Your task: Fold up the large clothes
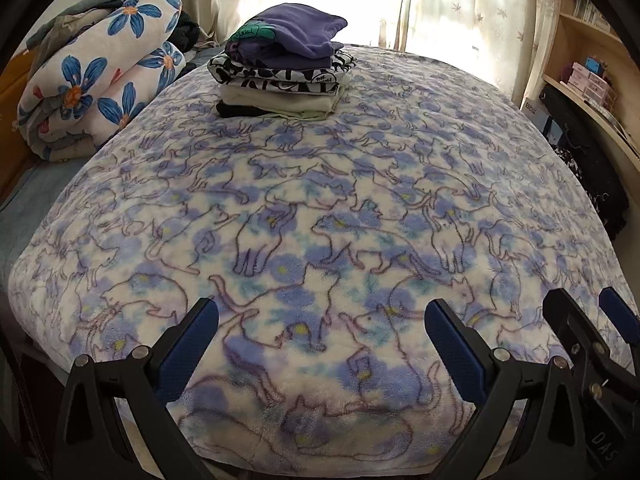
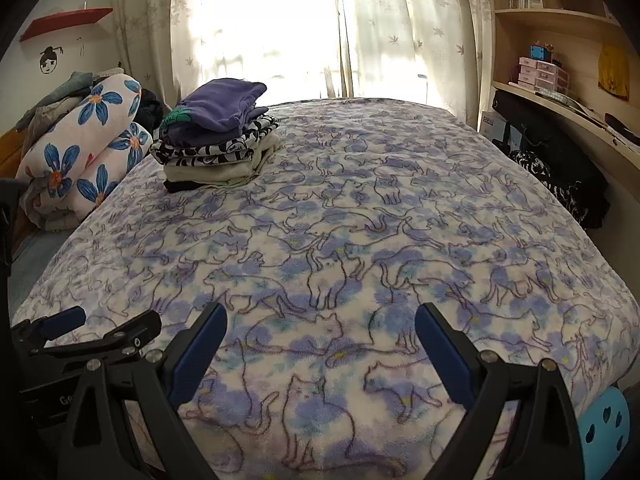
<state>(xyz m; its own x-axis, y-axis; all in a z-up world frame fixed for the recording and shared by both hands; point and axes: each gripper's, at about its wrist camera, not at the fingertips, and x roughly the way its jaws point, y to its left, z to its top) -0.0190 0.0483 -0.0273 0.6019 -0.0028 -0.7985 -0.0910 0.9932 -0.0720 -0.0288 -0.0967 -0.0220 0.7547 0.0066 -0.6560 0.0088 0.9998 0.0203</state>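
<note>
Fingers (image 1: 188,344) of the left gripper (image 1: 320,320) and right gripper (image 2: 320,320) are spread wide, nothing clamped, over the bed's near edge. Folded clothes (image 1: 282,64) are stacked near the far left corner, well apart; the cat-print blanket (image 2: 360,220) between is left bare.

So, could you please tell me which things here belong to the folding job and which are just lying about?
Belongs to the job:
- stack of folded clothes
- cat-print blanket
- left gripper, open
- right gripper, open

Just lying about:
- rolled flower-print quilt
- wooden shelves
- curtains
</note>
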